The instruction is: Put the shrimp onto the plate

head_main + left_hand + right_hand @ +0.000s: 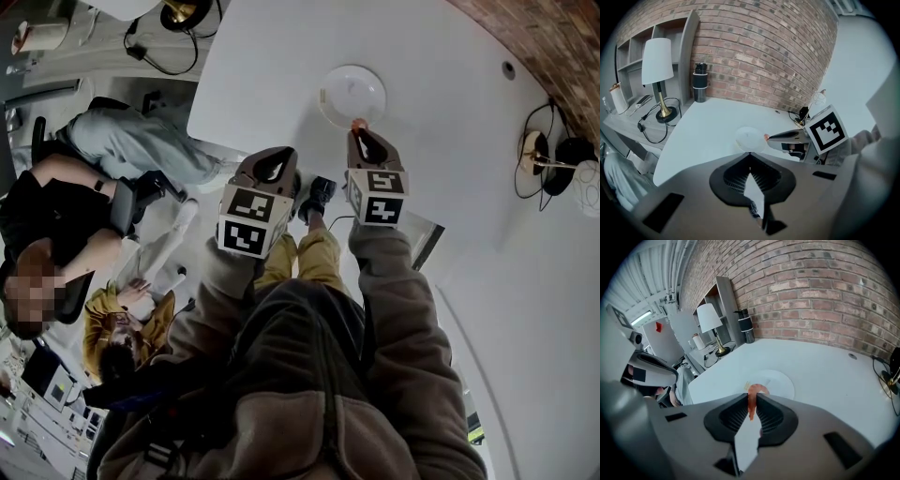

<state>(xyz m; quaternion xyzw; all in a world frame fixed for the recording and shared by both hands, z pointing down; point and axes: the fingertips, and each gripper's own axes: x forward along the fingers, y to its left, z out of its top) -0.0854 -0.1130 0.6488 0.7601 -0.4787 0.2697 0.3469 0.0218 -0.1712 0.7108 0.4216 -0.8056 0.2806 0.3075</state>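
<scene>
Curling out from between the right gripper's jaws, the shrimp is pinched at their tips, just above the near rim of the plate on the white desk; the left gripper's jaws are pressed together on nothing

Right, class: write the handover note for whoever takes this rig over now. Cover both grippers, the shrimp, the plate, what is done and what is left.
Right gripper: shut on the shrimp, which is pinched between the jaw tips.
Left gripper: jaws together and empty, held back near the table edge.
Plate: white and bare, standing on the table.
Shrimp position: at the plate's near rim; its height above the plate cannot be judged.
Done: shrimp picked up and brought to the plate.
Left: probably move it a little further over the plate, lower it, open the jaws and draw back.
</scene>
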